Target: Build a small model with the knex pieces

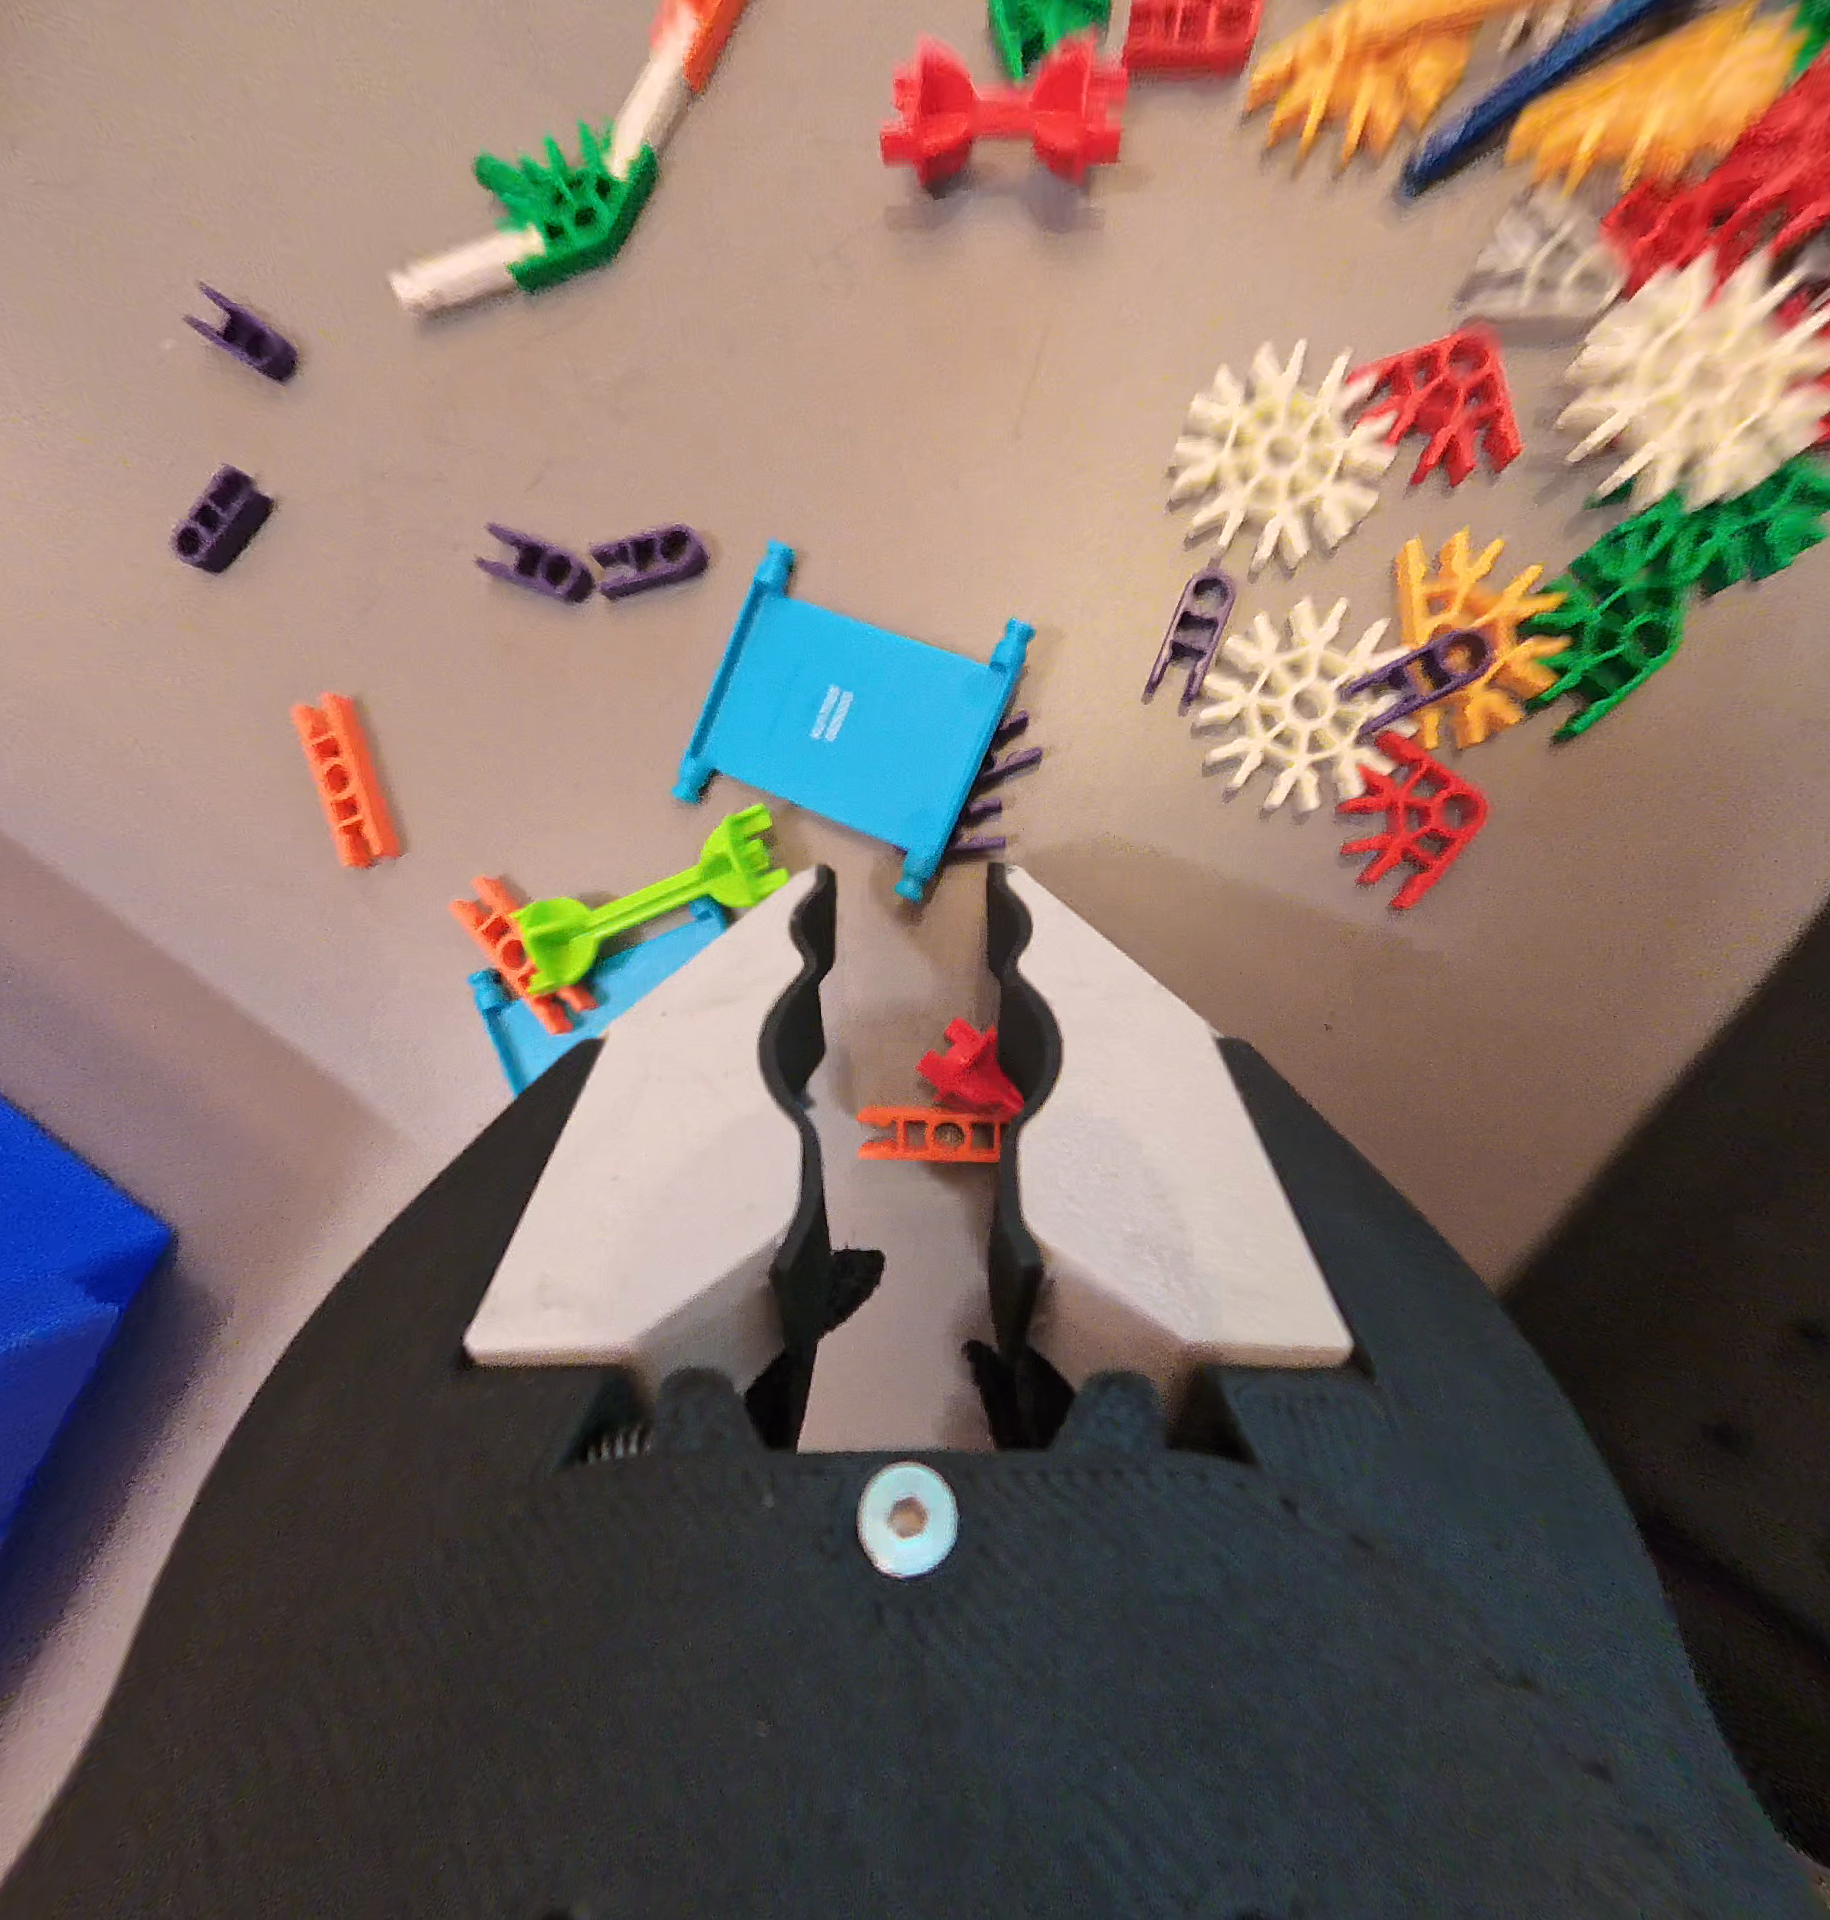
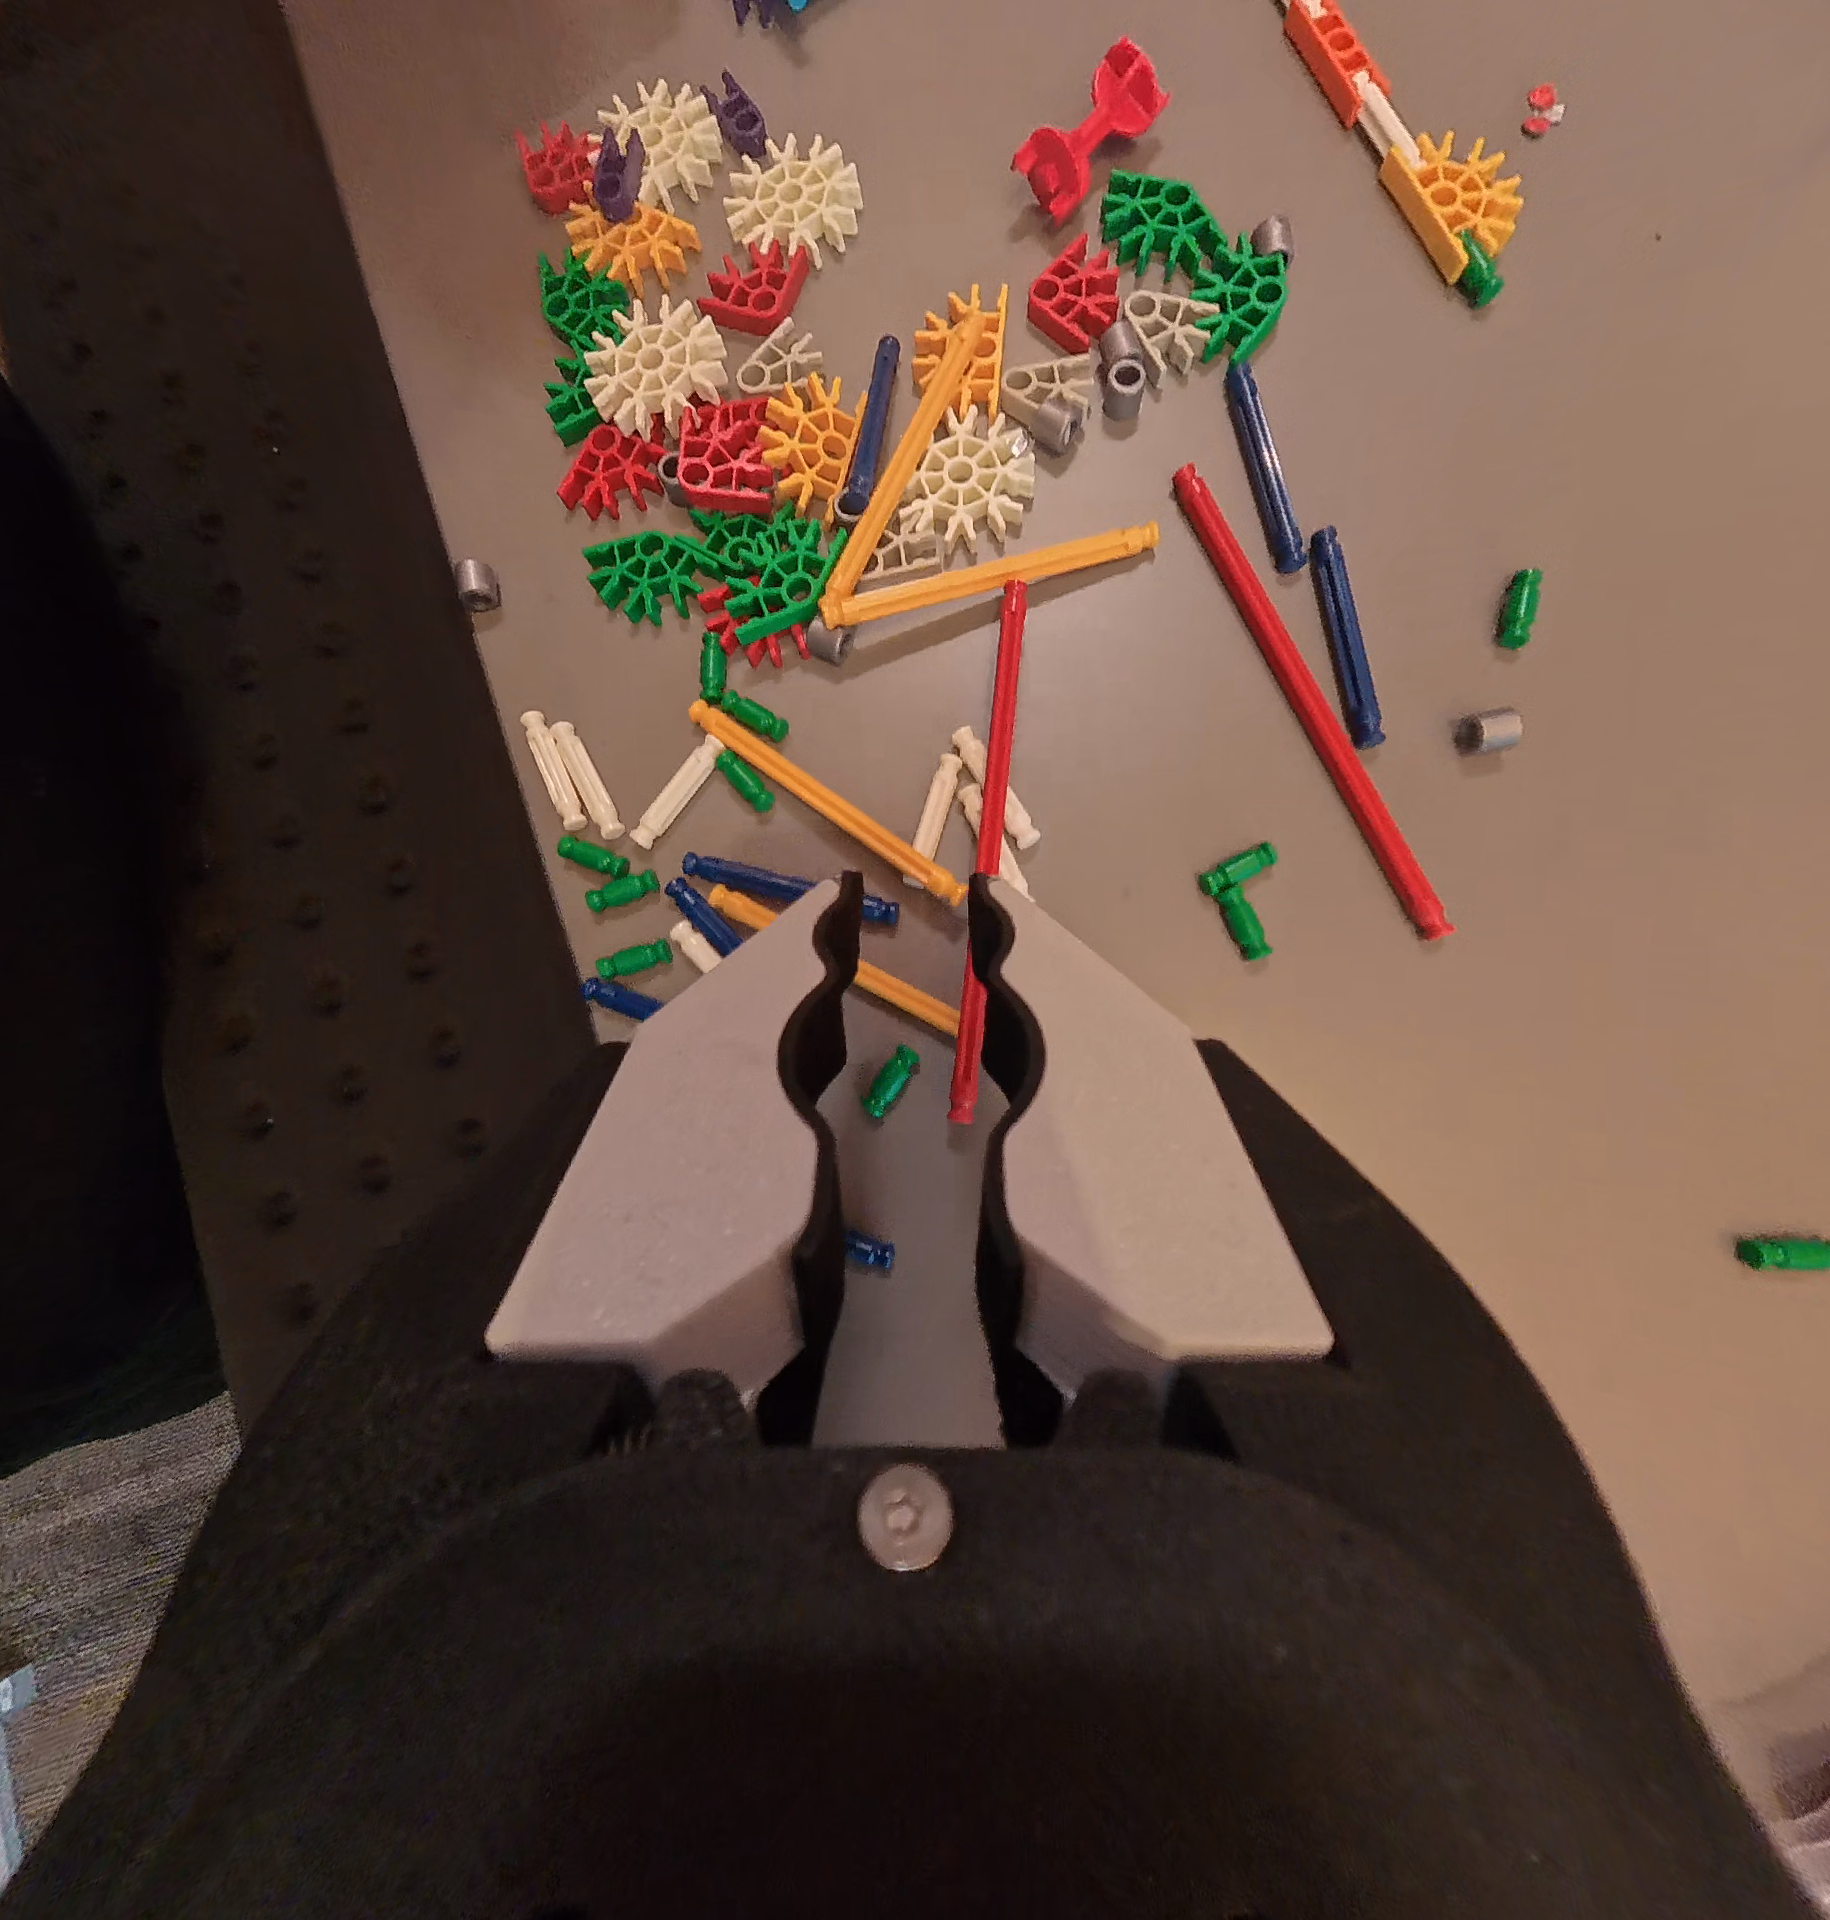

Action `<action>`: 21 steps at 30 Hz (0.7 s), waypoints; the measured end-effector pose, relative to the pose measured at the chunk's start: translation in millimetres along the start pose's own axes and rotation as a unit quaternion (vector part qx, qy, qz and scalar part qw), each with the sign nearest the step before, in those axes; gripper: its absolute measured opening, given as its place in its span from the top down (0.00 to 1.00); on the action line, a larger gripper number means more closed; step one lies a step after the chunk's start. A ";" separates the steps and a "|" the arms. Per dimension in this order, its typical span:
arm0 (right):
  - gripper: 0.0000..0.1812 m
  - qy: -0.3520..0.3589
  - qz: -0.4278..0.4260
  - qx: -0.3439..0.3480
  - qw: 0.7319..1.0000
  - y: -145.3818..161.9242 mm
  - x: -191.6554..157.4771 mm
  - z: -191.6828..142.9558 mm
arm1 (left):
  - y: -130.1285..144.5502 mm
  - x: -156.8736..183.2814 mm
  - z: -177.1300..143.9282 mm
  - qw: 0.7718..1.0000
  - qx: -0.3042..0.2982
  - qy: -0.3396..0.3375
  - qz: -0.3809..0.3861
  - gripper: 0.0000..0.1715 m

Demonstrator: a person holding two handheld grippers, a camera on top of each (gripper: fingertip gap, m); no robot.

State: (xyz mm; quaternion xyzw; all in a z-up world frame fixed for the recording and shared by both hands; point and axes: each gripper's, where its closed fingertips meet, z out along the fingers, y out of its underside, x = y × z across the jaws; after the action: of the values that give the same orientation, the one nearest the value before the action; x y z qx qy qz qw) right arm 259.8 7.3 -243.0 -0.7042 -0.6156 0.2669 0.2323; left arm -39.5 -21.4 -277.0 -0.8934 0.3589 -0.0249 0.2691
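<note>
Over a grey table (image 1: pixel 890 364), the left tool (image 1: pixel 911 883) gapes empty above one orange connector (image 1: pixel 926 1132) and one red piece (image 1: pixel 968 1070) at frame centre, while the right tool (image 2: pixel 911 894), also parted, hovers beside one red rod (image 2: pixel 989 831) among two long yellow rods (image 2: pixel 994 577).

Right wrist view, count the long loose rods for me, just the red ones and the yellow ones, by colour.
Red rods: 2
Yellow rods: 4
Total: 6
</note>
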 end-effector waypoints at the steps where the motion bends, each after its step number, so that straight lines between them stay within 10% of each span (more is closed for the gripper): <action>1: 0.90 0.001 -0.004 0.002 1.000 -3.5 -0.2 1.4 | 6.4 -0.7 6.1 1.000 -0.020 -0.008 0.014 0.87; 13: 0.96 -0.052 -0.116 0.031 0.991 -139.2 -36.9 111.3 | 9.2 1.1 1.0 1.000 -0.004 -0.013 0.001 0.95; 21: 0.96 -0.136 -0.176 -0.033 0.974 -147.4 -49.7 169.5 | 12.2 2.1 -12.4 0.999 0.020 -0.021 -0.014 0.92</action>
State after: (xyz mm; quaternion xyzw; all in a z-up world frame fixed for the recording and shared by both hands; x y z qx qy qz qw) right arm 33.1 -22.4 -268.9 -0.5493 -0.7640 0.2948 0.1663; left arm -48.6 -35.8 -272.9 -0.8932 0.3403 -0.0171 0.2936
